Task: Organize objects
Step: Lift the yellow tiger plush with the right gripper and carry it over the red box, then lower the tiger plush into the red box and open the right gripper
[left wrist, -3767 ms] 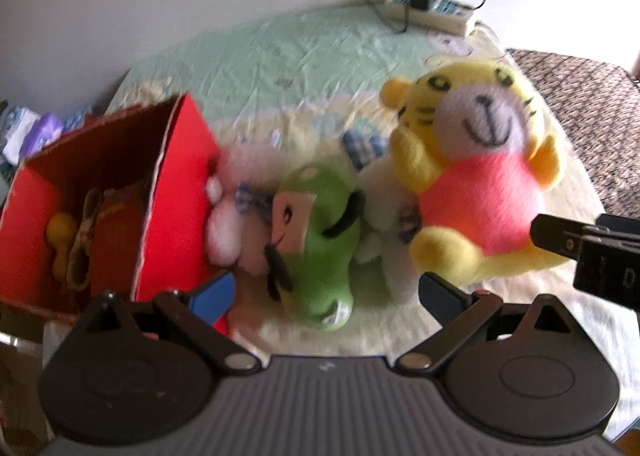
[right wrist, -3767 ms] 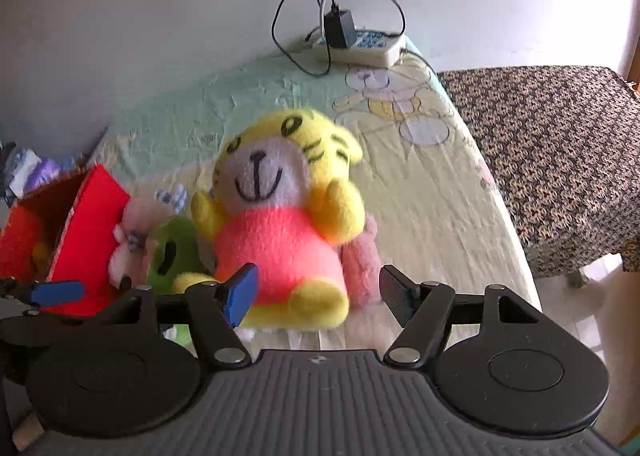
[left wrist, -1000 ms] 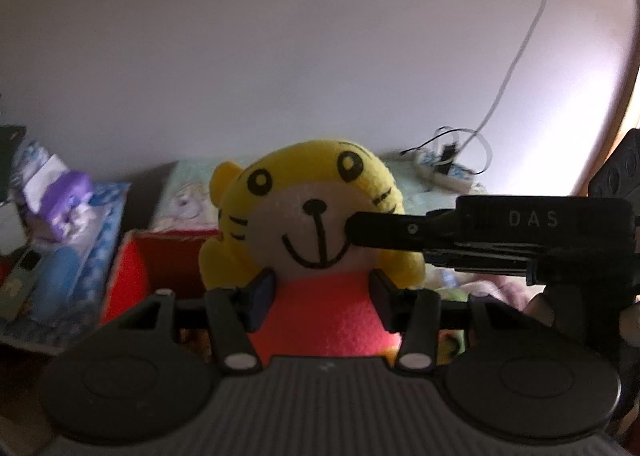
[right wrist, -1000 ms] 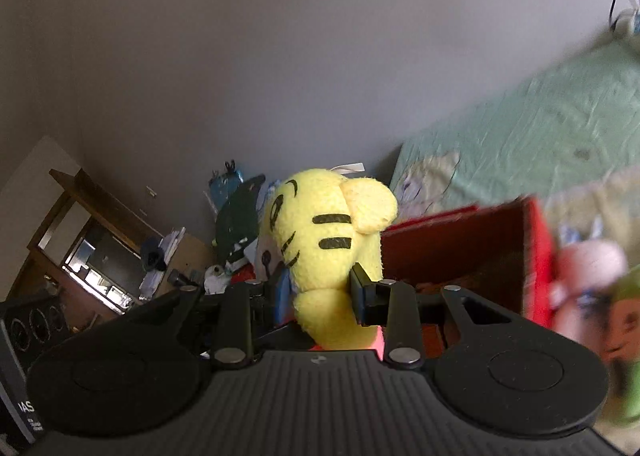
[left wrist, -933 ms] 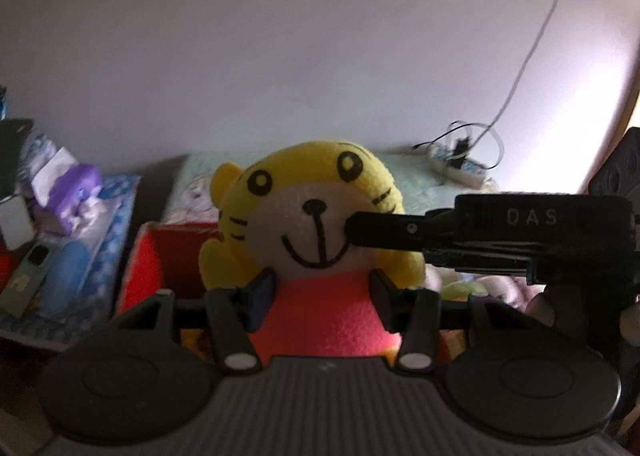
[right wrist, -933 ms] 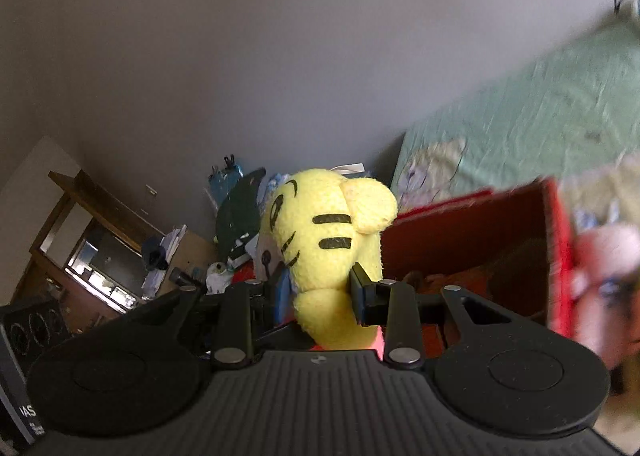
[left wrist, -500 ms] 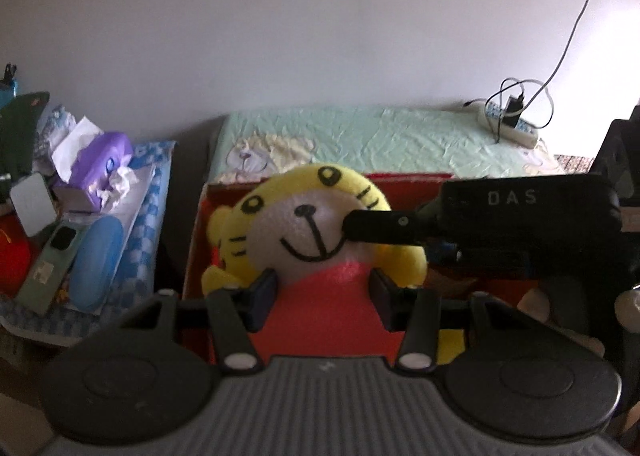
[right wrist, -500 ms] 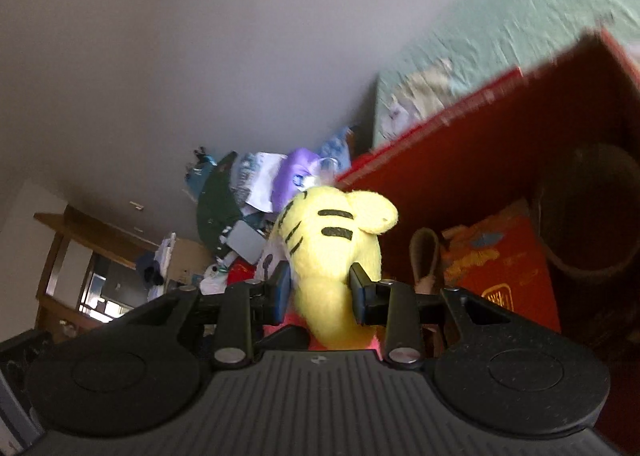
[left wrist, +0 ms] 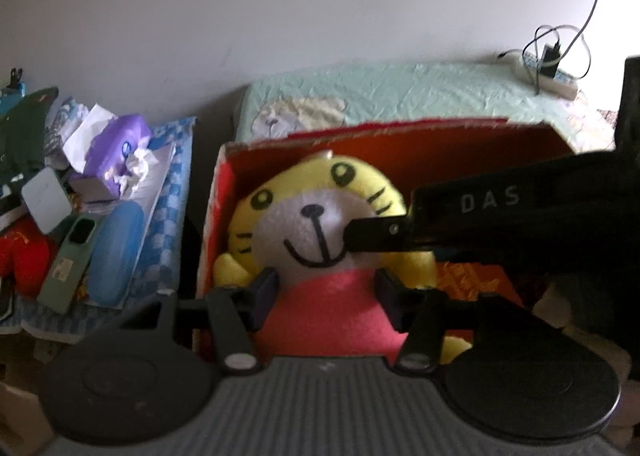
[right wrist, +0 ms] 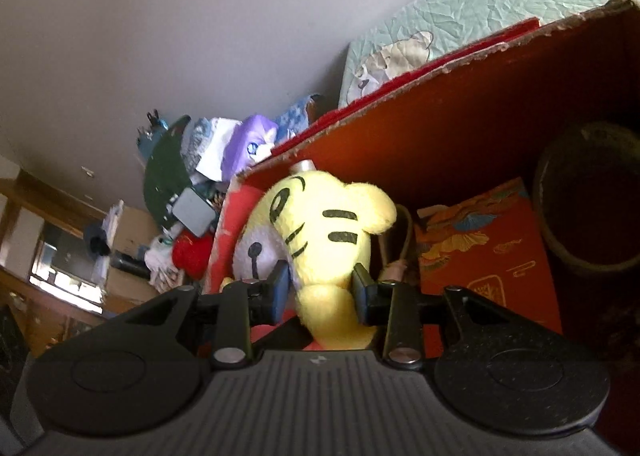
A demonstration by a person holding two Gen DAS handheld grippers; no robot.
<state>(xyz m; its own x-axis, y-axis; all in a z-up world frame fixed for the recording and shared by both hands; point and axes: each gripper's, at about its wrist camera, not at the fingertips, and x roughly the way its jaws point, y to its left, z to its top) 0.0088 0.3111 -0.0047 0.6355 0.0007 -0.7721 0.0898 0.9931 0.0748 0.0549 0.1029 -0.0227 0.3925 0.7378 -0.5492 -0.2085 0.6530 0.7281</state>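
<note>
A yellow tiger plush [left wrist: 316,212] with a pink-red body is held inside the open red cardboard box [left wrist: 400,132]. My left gripper [left wrist: 326,302] is shut on its pink-red body. My right gripper [right wrist: 322,288] is shut on the side of its yellow head [right wrist: 324,240]. In the left wrist view the right gripper's black finger [left wrist: 380,234] reaches in from the right and presses the plush's cheek. The box [right wrist: 460,104] also holds a red printed packet [right wrist: 480,252] and a dark round container [right wrist: 588,192].
A cluttered side table [left wrist: 80,216] stands left of the box, with a purple tissue pack [left wrist: 116,148], a phone and a blue case. Behind the box lies the pale green bed sheet [left wrist: 400,92] with a power strip [left wrist: 548,76] and cables.
Both grippers have lowered the tiger plush from above the box down into it. The box walls now stand around the plush. Both grips are unchanged.
</note>
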